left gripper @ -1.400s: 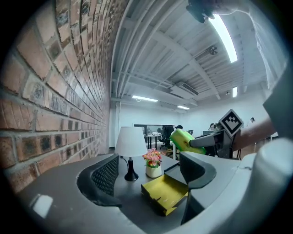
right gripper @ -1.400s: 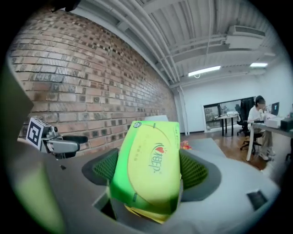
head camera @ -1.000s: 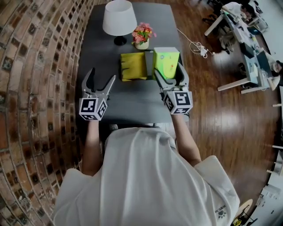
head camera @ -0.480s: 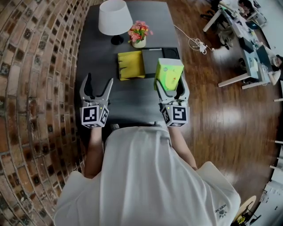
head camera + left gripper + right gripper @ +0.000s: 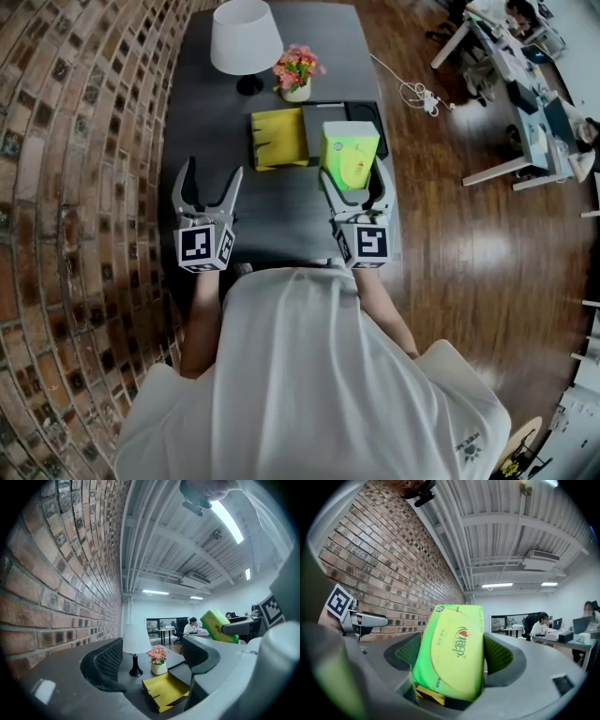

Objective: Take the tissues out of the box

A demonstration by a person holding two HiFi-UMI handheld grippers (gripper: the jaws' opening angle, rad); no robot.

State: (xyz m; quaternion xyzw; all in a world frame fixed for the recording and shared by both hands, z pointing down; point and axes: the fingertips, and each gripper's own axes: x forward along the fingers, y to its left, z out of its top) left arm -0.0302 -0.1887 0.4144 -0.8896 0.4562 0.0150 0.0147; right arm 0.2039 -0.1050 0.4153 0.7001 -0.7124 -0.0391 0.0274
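A green and yellow tissue pack hangs above the dark table, with my right gripper shut on its lower end. In the right gripper view the tissue pack fills the gap between both pads. An open yellow box lies flat on the table just left of the pack. My left gripper stands open and holds nothing, at the table's near left. In the left gripper view the yellow box lies low between the jaws, and the tissue pack shows at the right.
A white lamp and a small vase of flowers stand at the far end of the table. A flat black item lies behind the pack. A brick wall runs along the left. Wooden floor and office desks lie to the right.
The right gripper has lifted the tissue pack from beside the yellow box and drawn it nearer to me. The pack tilted right, then straightened. The left gripper has barely moved.
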